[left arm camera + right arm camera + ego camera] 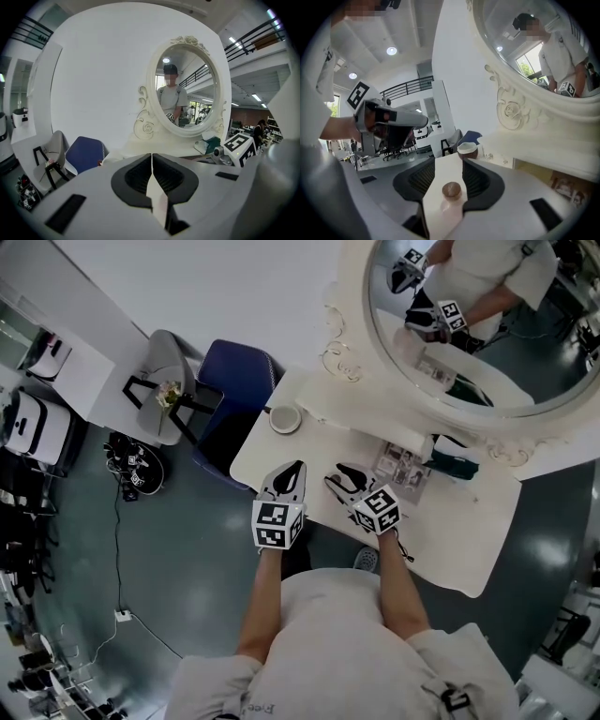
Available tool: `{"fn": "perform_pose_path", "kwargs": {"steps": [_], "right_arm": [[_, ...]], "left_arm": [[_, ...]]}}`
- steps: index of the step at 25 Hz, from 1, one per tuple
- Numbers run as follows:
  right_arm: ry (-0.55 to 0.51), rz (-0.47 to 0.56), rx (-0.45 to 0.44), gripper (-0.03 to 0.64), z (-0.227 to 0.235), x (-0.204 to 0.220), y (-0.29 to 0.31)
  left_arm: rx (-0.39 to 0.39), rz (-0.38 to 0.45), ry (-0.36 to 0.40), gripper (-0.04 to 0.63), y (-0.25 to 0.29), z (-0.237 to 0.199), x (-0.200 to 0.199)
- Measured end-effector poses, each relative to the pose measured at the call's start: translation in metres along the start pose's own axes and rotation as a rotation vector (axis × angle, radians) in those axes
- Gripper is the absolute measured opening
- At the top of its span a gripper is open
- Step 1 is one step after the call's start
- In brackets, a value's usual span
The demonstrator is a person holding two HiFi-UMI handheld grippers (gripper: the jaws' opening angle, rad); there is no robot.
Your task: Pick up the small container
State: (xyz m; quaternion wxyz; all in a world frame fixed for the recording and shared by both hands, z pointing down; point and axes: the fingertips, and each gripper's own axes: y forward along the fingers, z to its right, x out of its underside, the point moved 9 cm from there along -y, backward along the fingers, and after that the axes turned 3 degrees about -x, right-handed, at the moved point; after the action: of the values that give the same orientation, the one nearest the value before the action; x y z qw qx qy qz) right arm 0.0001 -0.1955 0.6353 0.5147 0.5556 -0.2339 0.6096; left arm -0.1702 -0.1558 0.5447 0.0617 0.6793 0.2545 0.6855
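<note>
Between the jaws of my right gripper (pixel 449 160) stands the small container (pixel 451 191). It is upright, brown cap on top, its long axis vertical and the pinkish body below the cap. The jaws are spread wider than the cap and neither pad presses on it, so nothing is gripped. That gripper reaches low over the white table (pixel 469 531), tipped slightly down, my forearm straight behind it. Beyond its tips sits a round pot (pixel 467 149) with a white rim. Just beside it, my left gripper (pixel 151 154) points towards the mirror (pixel 185 93), its jaws closed together and empty.
</note>
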Motion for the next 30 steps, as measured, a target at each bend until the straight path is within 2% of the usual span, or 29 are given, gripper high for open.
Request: {"fn": "perform_pose_path", "kwargs": {"steps": [9,15,17,19,21,27,30], "right_arm": [[-0.065,-0.144,-0.003,0.269,-0.005,0.039,0.019],[-0.174,-0.192,0.031,0.266,-0.012,0.051,0.03],[-0.181,-0.186,0.068,0.23,-0.011,0.05,0.033],[-0.177,-0.18,0.121,0.216,-0.011,0.049,0.036],[-0.15,-0.174,0.179,0.173,-0.012,0.049,0.039],[-0.065,-0.137,0.241,0.157,-0.014,0.051,0.039],[-0.017,-0.1,0.303,0.157,-0.016,0.053,0.042]], "left_arm": [[-0.036,-0.005,-0.025,0.031,-0.009,0.005,0.013],[-0.042,-0.002,-0.051,0.031,-0.018,0.011,0.02],[-0.046,-0.002,-0.06,0.031,-0.019,0.011,0.024],[-0.047,-0.008,-0.066,0.031,-0.018,0.01,0.029],[-0.047,-0.01,-0.073,0.031,-0.018,0.009,0.03],[-0.036,0.032,-0.075,0.031,-0.014,0.012,0.016],[-0.034,0.039,-0.071,0.031,-0.015,0.013,0.015]]}}
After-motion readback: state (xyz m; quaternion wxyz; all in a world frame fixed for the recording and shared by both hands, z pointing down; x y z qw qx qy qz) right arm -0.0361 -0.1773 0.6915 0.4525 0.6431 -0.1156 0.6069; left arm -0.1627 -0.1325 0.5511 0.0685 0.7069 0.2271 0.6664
